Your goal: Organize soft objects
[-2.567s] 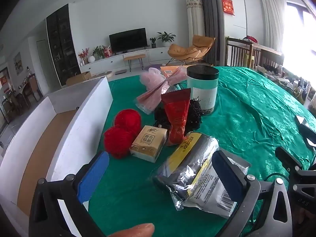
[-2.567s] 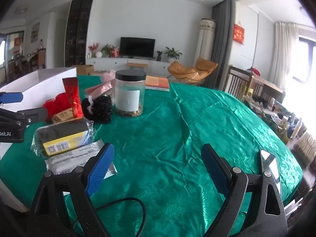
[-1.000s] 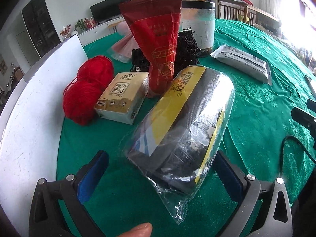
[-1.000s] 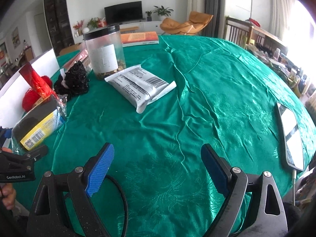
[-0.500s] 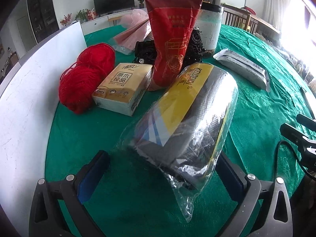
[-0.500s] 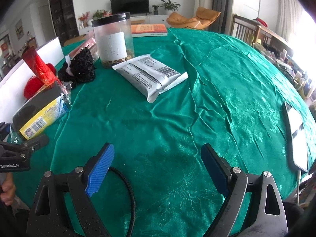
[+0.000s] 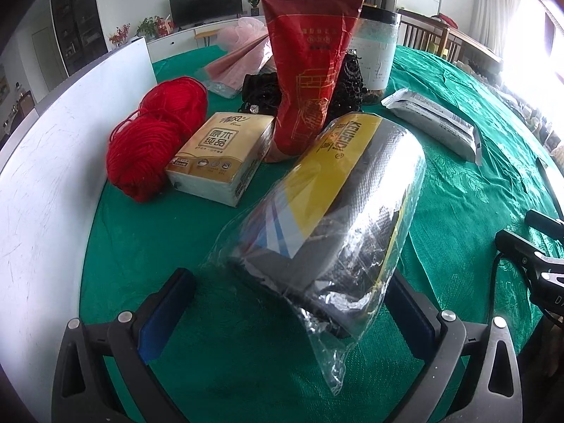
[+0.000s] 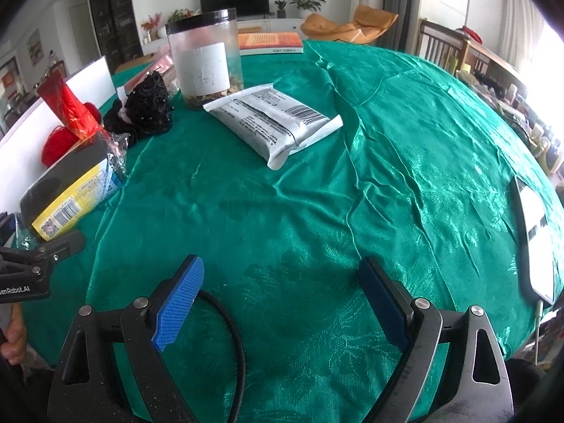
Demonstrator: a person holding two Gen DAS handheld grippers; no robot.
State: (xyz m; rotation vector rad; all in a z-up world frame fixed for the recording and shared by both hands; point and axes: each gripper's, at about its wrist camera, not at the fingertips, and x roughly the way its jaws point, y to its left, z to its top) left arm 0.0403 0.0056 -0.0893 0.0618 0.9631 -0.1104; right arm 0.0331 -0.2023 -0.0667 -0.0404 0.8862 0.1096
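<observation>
While one grey-yellow pack [image 7: 335, 204] lies on the green cloth [image 8: 317, 194], its near end sits between the left gripper [image 7: 289, 303] fingers, spread wide, not squeezing. Behind: two yarn balls [image 7: 155, 144], one tissue pack [image 7: 222, 155], one red pouch [image 7: 310, 67], one jar [image 8: 206, 60] holding a little at its bottom. Right gripper [image 8: 282, 299] wide, empty.

The grey-and-yellow package [image 7: 338, 208] reads "KEUFEIDI"; the left gripper [image 8: 21, 275] reads "enRobot.AI".
</observation>
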